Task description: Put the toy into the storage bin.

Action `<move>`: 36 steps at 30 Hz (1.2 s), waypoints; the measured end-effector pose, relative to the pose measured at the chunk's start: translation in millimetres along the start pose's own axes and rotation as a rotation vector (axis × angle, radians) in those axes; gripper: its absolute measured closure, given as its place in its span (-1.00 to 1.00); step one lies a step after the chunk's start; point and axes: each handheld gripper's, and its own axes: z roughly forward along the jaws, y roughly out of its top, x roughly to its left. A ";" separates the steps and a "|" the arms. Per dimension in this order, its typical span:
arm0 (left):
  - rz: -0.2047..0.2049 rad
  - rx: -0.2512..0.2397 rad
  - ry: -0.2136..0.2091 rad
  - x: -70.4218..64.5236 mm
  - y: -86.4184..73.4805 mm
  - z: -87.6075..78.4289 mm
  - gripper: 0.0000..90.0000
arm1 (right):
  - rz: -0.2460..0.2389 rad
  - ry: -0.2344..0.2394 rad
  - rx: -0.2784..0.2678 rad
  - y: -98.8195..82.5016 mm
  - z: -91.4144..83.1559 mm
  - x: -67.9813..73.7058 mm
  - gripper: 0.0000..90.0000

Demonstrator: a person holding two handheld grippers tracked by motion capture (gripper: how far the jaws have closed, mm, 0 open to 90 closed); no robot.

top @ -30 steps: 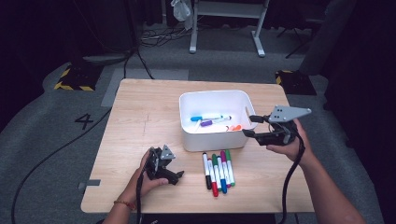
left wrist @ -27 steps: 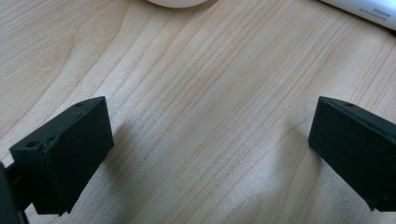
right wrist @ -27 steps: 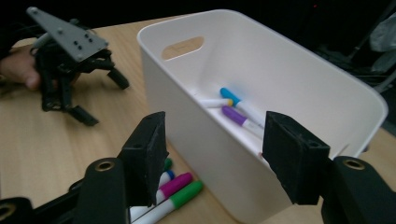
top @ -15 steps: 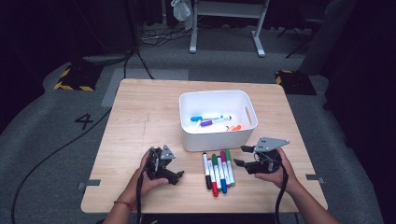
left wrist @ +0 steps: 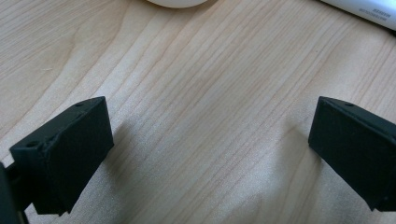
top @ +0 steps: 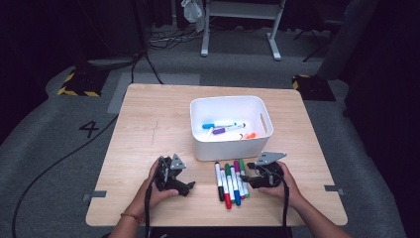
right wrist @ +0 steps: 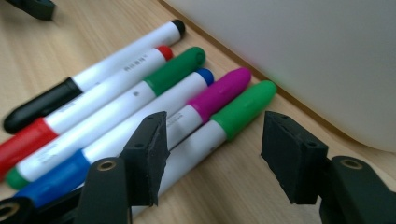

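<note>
Your right gripper is set to pick a marker from the row by the near edge.

Your black right gripper (right wrist: 212,156) sits low near the table's near edge, jaws about half open and holding nothing. They have just closed a little, with the white marker with the green cap (right wrist: 219,123) lying between them but not pinched. That marker is at the right end of a row of plastic markers (top: 231,181), close by the white plastic bin (top: 233,148). It lies flat, long side running from the near edge toward the bin, cap toward the bin. I think it is light, stiff and smooth, so it may roll; grab the white middle across its width. Your black left gripper (left wrist: 210,154) rests wide open and empty on the light wooden table (top: 148,129).
</note>
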 end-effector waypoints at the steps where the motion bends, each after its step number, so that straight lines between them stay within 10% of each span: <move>1: 0.000 0.000 0.000 0.0 0.0 0.0 -1.00 | -0.005 -0.016 0.006 -0.5 1.3 -0.1 -0.07; 22: 0.000 0.000 0.000 -0.1 0.0 0.0 -1.00 | 0.102 -0.110 0.022 -13.2 1.6 -34.5 0.28; 36: 0.001 0.000 0.001 -0.1 0.0 -0.1 -1.00 | 0.062 -0.074 0.011 -16.4 -5.6 -40.4 0.67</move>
